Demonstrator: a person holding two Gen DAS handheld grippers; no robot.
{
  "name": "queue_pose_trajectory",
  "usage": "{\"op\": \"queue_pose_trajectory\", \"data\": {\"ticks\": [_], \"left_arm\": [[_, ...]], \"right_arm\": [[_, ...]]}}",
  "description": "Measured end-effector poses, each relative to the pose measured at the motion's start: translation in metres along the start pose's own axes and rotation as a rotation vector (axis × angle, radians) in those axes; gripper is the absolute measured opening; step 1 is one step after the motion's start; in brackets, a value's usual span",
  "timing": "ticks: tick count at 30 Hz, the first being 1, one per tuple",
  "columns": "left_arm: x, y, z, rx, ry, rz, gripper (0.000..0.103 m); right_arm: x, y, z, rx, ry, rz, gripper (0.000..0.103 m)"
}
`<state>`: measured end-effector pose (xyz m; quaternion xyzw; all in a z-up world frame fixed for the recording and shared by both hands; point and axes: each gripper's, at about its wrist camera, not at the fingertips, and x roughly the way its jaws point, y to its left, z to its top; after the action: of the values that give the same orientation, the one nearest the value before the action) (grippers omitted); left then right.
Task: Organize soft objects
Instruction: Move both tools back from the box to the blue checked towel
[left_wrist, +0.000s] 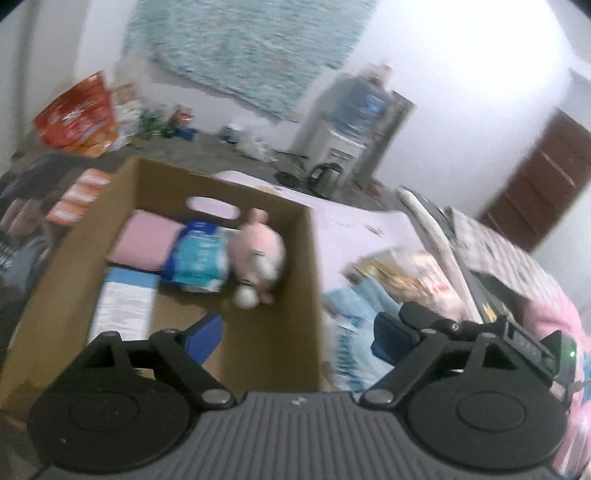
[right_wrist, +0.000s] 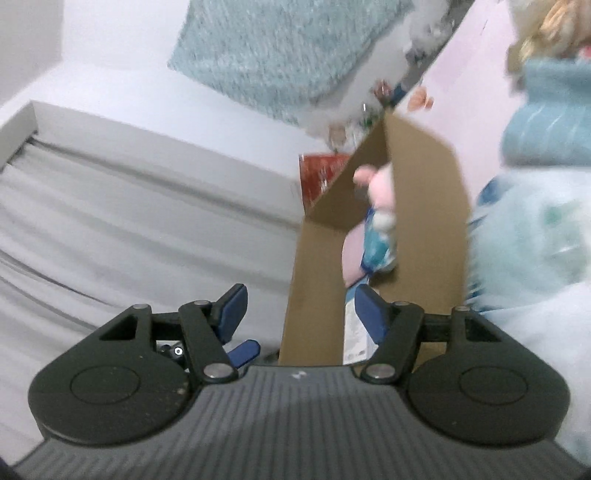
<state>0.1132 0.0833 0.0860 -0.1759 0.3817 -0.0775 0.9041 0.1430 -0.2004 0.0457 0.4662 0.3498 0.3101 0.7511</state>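
Observation:
A brown cardboard box (left_wrist: 314, 280) lies below my left gripper (left_wrist: 299, 339). Inside it are a pink plush toy (left_wrist: 258, 251), a folded pink cloth (left_wrist: 142, 240), a blue-and-white soft pack (left_wrist: 199, 258) and a white-and-blue packet (left_wrist: 122, 306). The left jaws are open and empty over the box's right wall. A blond doll in a blue dress (left_wrist: 388, 291) lies right of the box. In the right wrist view the box (right_wrist: 428, 229) looks tilted, with the plush toy (right_wrist: 380, 184) showing. My right gripper (right_wrist: 301, 314) is open and empty at the box's near end. The doll (right_wrist: 546, 110) fills the right side.
A wall with a pale blue woven hanging (left_wrist: 251, 48) stands behind. Red bags (left_wrist: 77, 114), a kettle (left_wrist: 325, 177) and clutter lie on the floor beyond the box. A patterned pink-and-grey blanket (left_wrist: 517, 266) lies at the right. Grey sheeting (right_wrist: 129, 221) spreads left of the box.

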Motion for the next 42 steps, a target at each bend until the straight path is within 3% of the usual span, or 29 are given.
{"op": "queue_pose_trajectory", "data": {"ticks": [8,14,19,24,30,37,39,42], "left_arm": [[0.049,-0.072,-0.016,0.144,0.091,-0.053,0.092],[0.094,-0.11,-0.008,0.192,0.137,-0.043,0.091],[0.15,-0.131,0.012,0.202,0.224,0.0,0.086],[0.218,-0.134,0.026,0.084,0.391,0.03,0.08],[0.284,-0.137,0.026,0.003,0.514,0.091,0.08],[0.326,-0.137,0.028,-0.088,0.568,0.087,0.085],[0.33,-0.139,0.028,-0.112,0.572,0.066,0.088],[0.338,-0.141,0.029,-0.135,0.576,0.062,0.089]], "right_arm": [[-0.079,-0.065,0.014,0.054,-0.157,-0.071,0.066],[-0.093,-0.121,0.036,0.133,-0.236,-0.141,0.066],[-0.076,-0.158,0.05,0.136,-0.205,-0.207,0.066],[-0.057,-0.177,0.065,0.101,-0.155,-0.262,0.065],[-0.025,-0.197,0.083,0.069,-0.1,-0.293,0.062],[0.004,-0.21,0.097,0.016,-0.069,-0.341,0.048],[0.009,-0.214,0.1,0.02,-0.062,-0.329,0.042],[0.019,-0.223,0.104,0.029,-0.041,-0.301,0.023]]}}
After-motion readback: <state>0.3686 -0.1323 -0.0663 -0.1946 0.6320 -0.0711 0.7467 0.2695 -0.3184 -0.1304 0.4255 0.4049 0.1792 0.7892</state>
